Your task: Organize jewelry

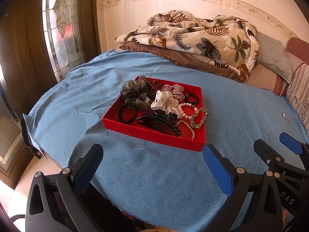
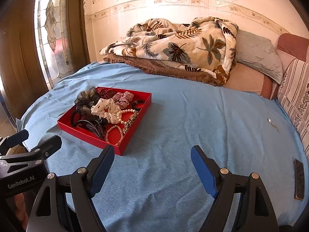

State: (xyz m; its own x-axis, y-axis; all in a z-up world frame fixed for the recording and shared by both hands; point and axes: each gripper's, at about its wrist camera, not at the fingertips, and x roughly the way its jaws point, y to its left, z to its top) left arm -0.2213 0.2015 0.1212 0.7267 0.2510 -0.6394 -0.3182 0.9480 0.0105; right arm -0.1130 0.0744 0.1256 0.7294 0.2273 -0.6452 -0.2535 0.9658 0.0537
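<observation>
A shallow red tray (image 1: 154, 135) sits on a blue cloth (image 1: 154, 183). It holds several scrunchies, a white dotted scrunchie (image 1: 164, 101), a black claw clip (image 1: 160, 122), pearl bracelets (image 1: 190, 129) and hair ties. My left gripper (image 1: 152, 166) is open and empty, just short of the tray's near edge. My right gripper (image 2: 152, 170) is open and empty over bare cloth, right of the tray (image 2: 92, 135). Each gripper shows at the edge of the other's view. A small silver piece (image 2: 269, 120) lies on the cloth far right.
A leaf-print blanket (image 1: 202, 36) is piled on a brown throw at the back, with pillows (image 2: 256, 54) to its right. A phone (image 2: 299, 179) lies at the cloth's right edge. A stained-glass door (image 1: 61, 29) stands at the left, where the cloth drops off.
</observation>
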